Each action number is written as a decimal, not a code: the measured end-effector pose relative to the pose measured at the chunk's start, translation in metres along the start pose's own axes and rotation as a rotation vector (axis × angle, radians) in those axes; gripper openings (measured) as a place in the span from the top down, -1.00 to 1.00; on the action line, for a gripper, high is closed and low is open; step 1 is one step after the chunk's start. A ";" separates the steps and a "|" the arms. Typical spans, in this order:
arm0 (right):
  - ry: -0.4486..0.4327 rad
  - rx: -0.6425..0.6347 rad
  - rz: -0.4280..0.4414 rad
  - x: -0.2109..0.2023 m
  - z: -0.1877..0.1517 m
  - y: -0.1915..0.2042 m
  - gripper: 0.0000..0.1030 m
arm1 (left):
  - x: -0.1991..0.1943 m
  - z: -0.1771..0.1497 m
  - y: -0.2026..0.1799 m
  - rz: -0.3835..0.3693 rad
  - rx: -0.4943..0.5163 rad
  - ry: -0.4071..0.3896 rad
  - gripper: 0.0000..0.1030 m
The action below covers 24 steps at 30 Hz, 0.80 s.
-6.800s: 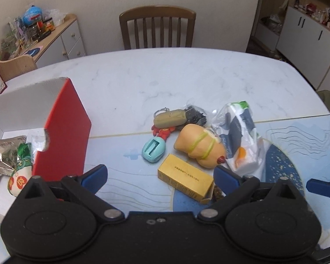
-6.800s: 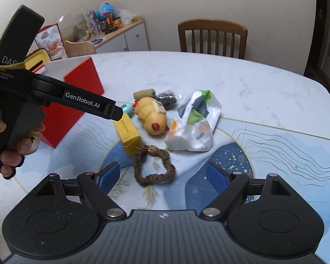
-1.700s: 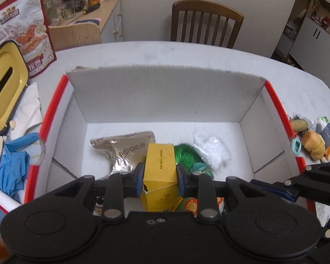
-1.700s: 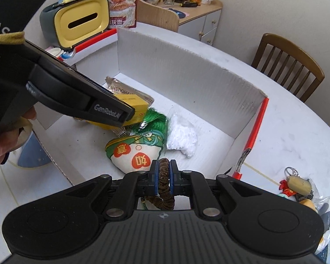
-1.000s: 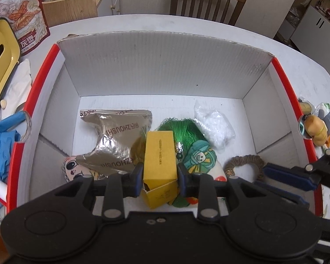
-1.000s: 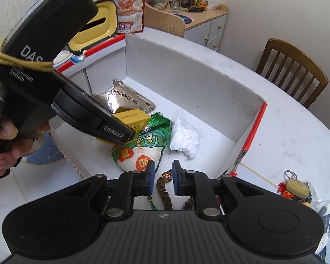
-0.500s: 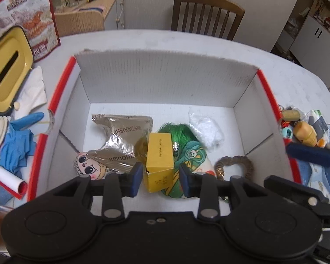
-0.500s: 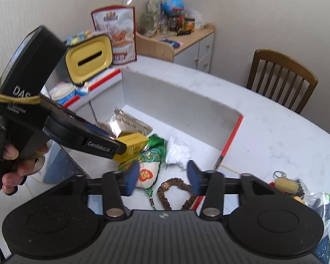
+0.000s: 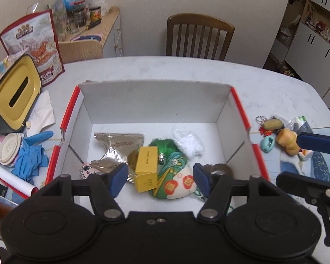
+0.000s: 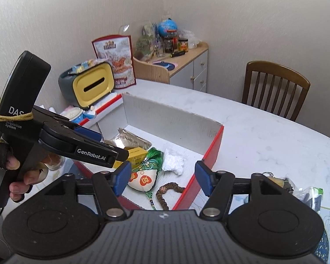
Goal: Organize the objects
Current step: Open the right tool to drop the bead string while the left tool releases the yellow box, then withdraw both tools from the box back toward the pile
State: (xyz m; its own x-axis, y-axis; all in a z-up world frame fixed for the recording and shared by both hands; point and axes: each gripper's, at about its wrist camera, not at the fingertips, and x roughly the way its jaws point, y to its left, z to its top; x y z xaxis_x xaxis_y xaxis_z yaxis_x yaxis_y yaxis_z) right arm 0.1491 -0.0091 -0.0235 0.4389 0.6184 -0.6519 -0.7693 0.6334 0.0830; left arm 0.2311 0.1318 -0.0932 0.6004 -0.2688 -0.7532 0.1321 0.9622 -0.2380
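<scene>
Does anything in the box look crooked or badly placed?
Yes. The yellow carton lies tilted, propped on the foil bag and the green pouch instead of flat on the box floor. Nothing looks spilled or broken.

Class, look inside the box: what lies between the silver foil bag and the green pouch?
The yellow carton, seen in the left wrist view, between the foil bag and green pouch.
</scene>
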 end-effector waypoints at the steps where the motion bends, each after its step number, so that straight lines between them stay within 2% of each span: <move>1: -0.006 0.004 0.000 -0.004 -0.001 -0.002 -0.25 | -0.003 0.000 -0.003 -0.001 0.003 -0.006 -0.27; 3: -0.023 0.017 -0.001 -0.012 -0.002 -0.006 -0.34 | -0.009 -0.001 -0.009 -0.001 0.008 -0.018 -0.32; 4: -0.032 0.023 0.000 -0.017 -0.003 -0.009 -0.38 | -0.012 -0.002 -0.012 0.000 0.010 -0.026 -0.40; 6: -0.045 0.035 0.001 -0.026 -0.005 -0.015 -0.39 | -0.018 -0.002 -0.018 0.002 0.015 -0.040 -0.48; 14: -0.103 0.076 -0.017 -0.061 -0.017 -0.041 -0.60 | -0.036 -0.006 -0.048 0.010 0.035 -0.090 -0.61; 20: -0.122 0.096 -0.039 -0.084 -0.030 -0.065 -0.64 | -0.044 -0.007 -0.075 0.000 0.045 -0.110 -0.70; 24: -0.131 0.117 -0.057 -0.097 -0.042 -0.084 -0.64 | -0.046 -0.007 -0.094 -0.009 0.052 -0.127 -0.85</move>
State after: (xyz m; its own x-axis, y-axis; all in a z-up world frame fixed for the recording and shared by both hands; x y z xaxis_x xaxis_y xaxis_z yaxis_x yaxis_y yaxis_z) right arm 0.1520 -0.1420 0.0015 0.5427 0.6305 -0.5548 -0.6855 0.7142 0.1411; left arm 0.1852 0.0531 -0.0400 0.6938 -0.2726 -0.6666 0.1768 0.9617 -0.2094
